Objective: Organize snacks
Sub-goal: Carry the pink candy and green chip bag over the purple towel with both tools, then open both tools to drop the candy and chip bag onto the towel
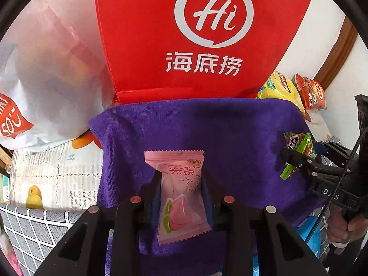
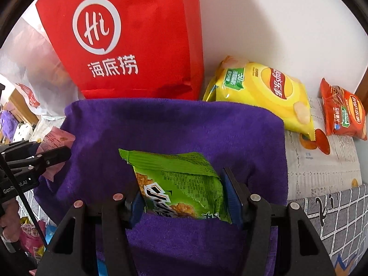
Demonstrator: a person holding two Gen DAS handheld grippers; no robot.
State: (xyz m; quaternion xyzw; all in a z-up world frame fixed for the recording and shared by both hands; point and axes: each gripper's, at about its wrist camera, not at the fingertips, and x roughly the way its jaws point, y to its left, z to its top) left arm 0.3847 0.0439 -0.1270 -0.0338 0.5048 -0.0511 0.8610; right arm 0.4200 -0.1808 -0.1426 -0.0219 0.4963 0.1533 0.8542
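My left gripper point(image 1: 181, 179) is shut on a pink peach-candy packet point(image 1: 181, 197), held over a purple towel point(image 1: 230, 133). My right gripper point(image 2: 184, 184) is shut on a green snack packet point(image 2: 179, 181), also above the purple towel point(image 2: 174, 124). From the left wrist view the right gripper point(image 1: 299, 158) shows at the right edge with the green packet point(image 1: 299, 142) between its fingers. In the right wrist view the left gripper point(image 2: 57, 151) appears at the left edge with the pink packet point(image 2: 55, 138).
A red paper bag point(image 1: 184, 34) with a white logo stands behind the towel. A yellow crisp bag point(image 2: 264, 92) and an orange crisp bag point(image 2: 342, 112) lie at the right by the white wall. A white plastic bag point(image 1: 46, 80) sits left.
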